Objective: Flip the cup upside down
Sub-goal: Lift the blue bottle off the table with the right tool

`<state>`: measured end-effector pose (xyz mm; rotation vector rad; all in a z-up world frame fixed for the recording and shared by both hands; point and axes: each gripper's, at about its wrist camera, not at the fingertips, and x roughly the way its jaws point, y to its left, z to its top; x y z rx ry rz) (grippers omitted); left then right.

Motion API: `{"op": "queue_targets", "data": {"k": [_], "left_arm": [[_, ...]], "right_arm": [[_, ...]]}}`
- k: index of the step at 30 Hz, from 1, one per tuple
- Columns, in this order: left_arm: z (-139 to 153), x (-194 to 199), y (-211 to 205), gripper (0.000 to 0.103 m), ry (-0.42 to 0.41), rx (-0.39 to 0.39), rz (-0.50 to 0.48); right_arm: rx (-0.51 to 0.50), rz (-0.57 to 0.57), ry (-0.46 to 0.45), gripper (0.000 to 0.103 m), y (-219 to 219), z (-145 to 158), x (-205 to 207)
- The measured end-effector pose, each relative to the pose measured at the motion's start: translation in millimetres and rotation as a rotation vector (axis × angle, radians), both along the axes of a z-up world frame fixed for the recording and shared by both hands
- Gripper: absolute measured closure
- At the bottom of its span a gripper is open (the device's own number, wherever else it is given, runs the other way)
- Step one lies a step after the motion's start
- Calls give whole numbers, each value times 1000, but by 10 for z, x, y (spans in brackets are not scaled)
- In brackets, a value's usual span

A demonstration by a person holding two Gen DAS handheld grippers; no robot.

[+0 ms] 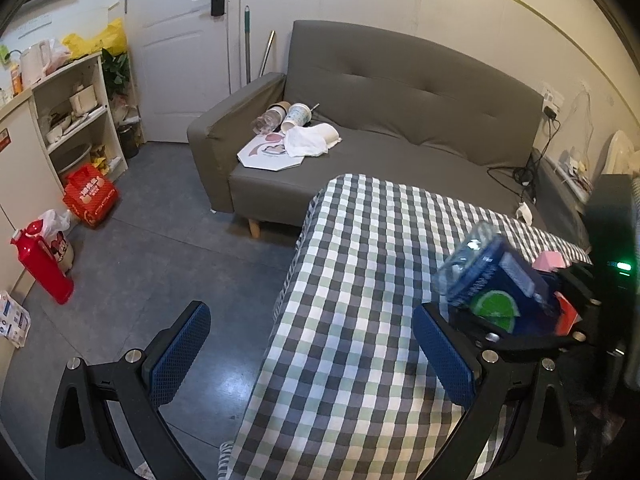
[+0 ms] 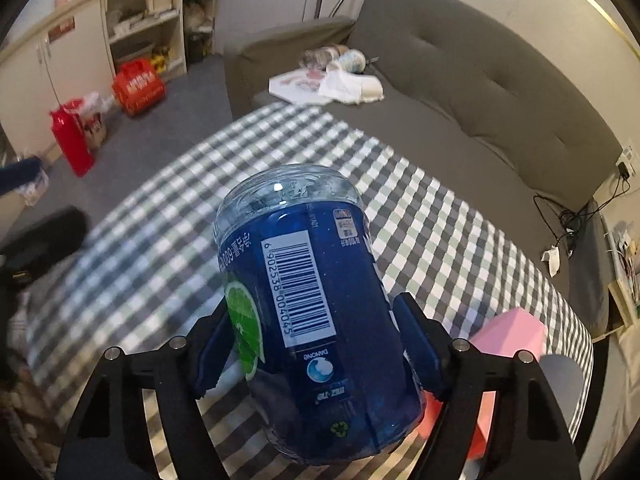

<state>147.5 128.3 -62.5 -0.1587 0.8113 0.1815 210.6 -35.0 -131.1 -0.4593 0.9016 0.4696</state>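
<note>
The left hand-held gripper has a matte black plastic frame with triangular cut-outs in its arms, round silver screws at the joints, and flat blue finger pads textured in a fine diamond grid. The right hand-held gripper shares the same black frame, silver screws and blue pads.

Right gripper clamps a blue-labelled clear cup above the checked tablecloth, barcode facing the lens; a pink block sits near the table's right edge.
</note>
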Motion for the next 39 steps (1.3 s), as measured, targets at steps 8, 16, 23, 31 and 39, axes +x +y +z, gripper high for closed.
{"op": "queue_targets", "data": {"k": [8, 16, 23, 31, 39], "left_arm": [[114, -139, -124, 0, -42, 42, -3], [243, -377, -427, 0, -66, 57, -69], [261, -568, -685, 0, -68, 90, -107], [219, -672, -800, 0, -53, 107, -83], [218, -705, -897, 0, -44, 116, -82]], "right_arm": [[75, -110, -8, 28, -359, 296, -563], [144, -450, 37, 28, -1073, 100, -982], [175, -574, 35, 28, -1329, 22, -1217], [190, -576, 69, 28, -1434, -133, -1294], [255, -548, 129, 15, -1541, -180, -1256]]}}
